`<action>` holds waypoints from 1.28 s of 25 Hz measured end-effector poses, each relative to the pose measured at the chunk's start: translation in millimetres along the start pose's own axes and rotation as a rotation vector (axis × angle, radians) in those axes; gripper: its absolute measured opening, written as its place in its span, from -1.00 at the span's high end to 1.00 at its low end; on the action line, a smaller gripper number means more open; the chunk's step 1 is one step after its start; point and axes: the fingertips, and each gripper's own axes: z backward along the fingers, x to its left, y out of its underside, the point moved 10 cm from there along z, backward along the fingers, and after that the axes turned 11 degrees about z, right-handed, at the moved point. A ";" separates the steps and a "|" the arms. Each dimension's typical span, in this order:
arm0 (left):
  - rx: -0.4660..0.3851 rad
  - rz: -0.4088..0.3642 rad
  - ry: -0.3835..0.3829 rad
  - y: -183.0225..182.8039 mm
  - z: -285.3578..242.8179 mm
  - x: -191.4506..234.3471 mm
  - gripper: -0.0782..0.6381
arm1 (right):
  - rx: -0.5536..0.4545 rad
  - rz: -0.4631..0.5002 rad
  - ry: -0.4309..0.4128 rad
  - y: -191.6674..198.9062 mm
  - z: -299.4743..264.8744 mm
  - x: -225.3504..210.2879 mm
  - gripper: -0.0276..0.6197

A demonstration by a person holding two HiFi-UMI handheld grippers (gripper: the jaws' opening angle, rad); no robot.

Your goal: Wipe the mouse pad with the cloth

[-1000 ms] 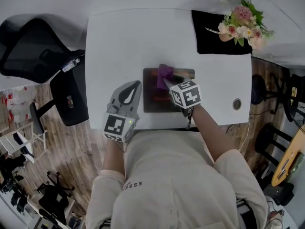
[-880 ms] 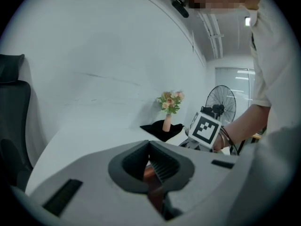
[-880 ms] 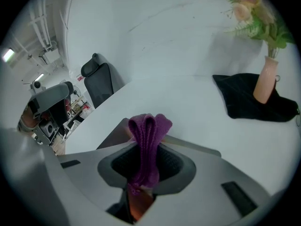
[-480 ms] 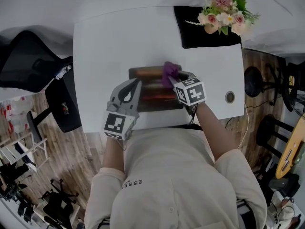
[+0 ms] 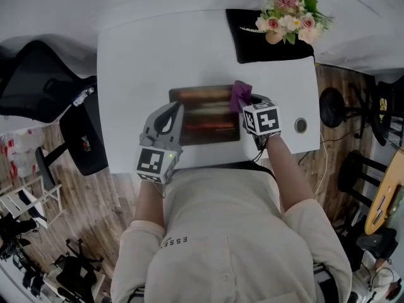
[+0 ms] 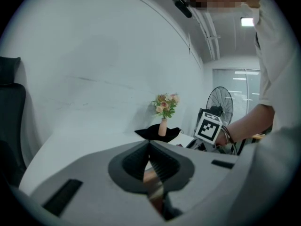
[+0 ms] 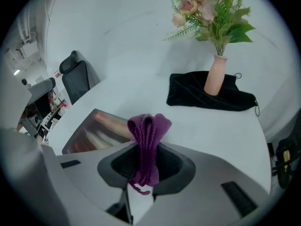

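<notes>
A dark mouse pad (image 5: 205,115) with a reddish picture lies on the white table (image 5: 139,55). My right gripper (image 5: 247,103) is shut on a folded purple cloth (image 5: 240,95) at the pad's far right corner. In the right gripper view the cloth (image 7: 148,138) hangs out between the pads of this gripper (image 7: 148,155), with the mouse pad (image 7: 94,133) to its left. My left gripper (image 5: 174,112) is shut, its tip over the pad's left edge. Seen from the left gripper view, the left gripper (image 6: 149,147) has its jaws meeting with nothing held between them.
A vase of flowers (image 5: 287,14) stands on a black cloth bag (image 5: 265,40) at the table's far right corner. A round cable hole (image 5: 300,125) lies right of the pad. A black office chair (image 5: 38,74) stands left of the table. A fan (image 6: 220,102) stands beyond.
My right gripper has carried the purple cloth rightwards across the mouse pad, from its middle to its right edge. The left gripper has stayed at the pad's left edge.
</notes>
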 end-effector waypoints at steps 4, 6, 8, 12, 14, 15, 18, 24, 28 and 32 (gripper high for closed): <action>-0.009 -0.012 -0.005 -4.4 16.9 6.2 0.78 | -0.049 -0.022 0.003 -11.2 16.1 11.9 0.61; -0.010 -0.005 -0.012 -4.4 26.2 11.1 0.78 | -0.093 -0.038 -0.024 -20.0 23.0 25.0 0.61; -0.014 -0.006 -0.015 -5.9 36.3 16.2 0.78 | -0.145 -0.047 -0.046 -29.1 28.6 43.0 0.61; -0.028 -0.010 -0.029 -7.2 61.7 28.0 0.78 | -0.151 0.001 -0.124 -39.9 23.4 93.4 0.61; -0.031 -0.005 -0.040 -4.2 74.3 34.7 0.78 | -0.129 0.040 -0.164 -43.1 14.1 119.1 0.61; -0.031 -0.003 -0.045 -2.2 80.2 37.5 0.78 | -0.119 0.056 -0.181 -44.4 9.2 130.8 0.61; -0.027 -0.002 -0.051 4.4 97.9 44.6 0.78 | -0.086 0.088 -0.230 -47.8 -5.5 163.0 0.61; -0.001 -0.006 -0.049 18.0 123.2 60.7 0.78 | -0.033 0.118 -0.270 -50.8 -31.2 202.8 0.61; 0.001 0.004 -0.045 17.9 130.5 73.3 0.78 | -0.019 0.109 -0.247 -53.5 -42.8 209.4 0.61; -0.007 0.003 -0.031 15.1 126.6 76.5 0.78 | -0.014 0.091 -0.253 -53.2 -47.1 203.4 0.61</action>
